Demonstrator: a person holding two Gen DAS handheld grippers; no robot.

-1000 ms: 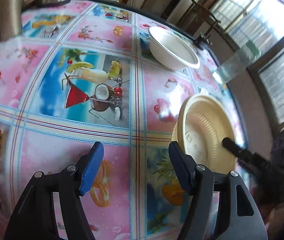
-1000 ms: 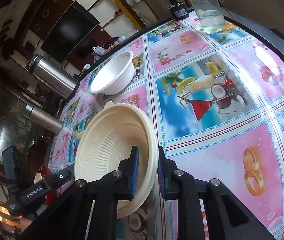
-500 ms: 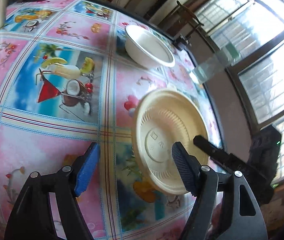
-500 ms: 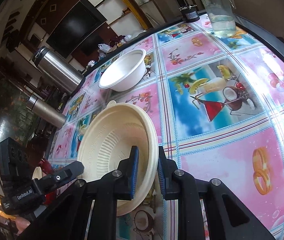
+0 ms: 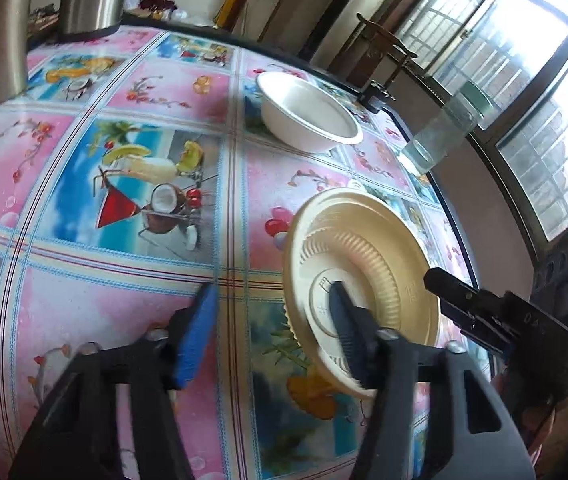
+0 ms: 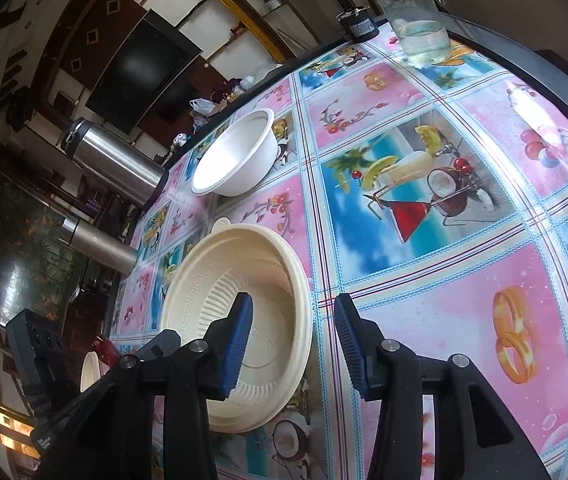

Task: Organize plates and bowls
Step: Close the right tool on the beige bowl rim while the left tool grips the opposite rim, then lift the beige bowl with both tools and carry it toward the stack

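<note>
Both the left gripper [image 5: 269, 312] and the right gripper [image 6: 294, 328] have their blue-padded jaws spread wide, holding nothing.

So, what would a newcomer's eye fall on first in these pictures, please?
The loud tablecloth of cocktail and fruit panels covers the whole table. In the foreground a cream ribbed plate is tilted, its rim between the open fingers of the right gripper. A white bowl sits beyond it, towards the far edge.
</note>
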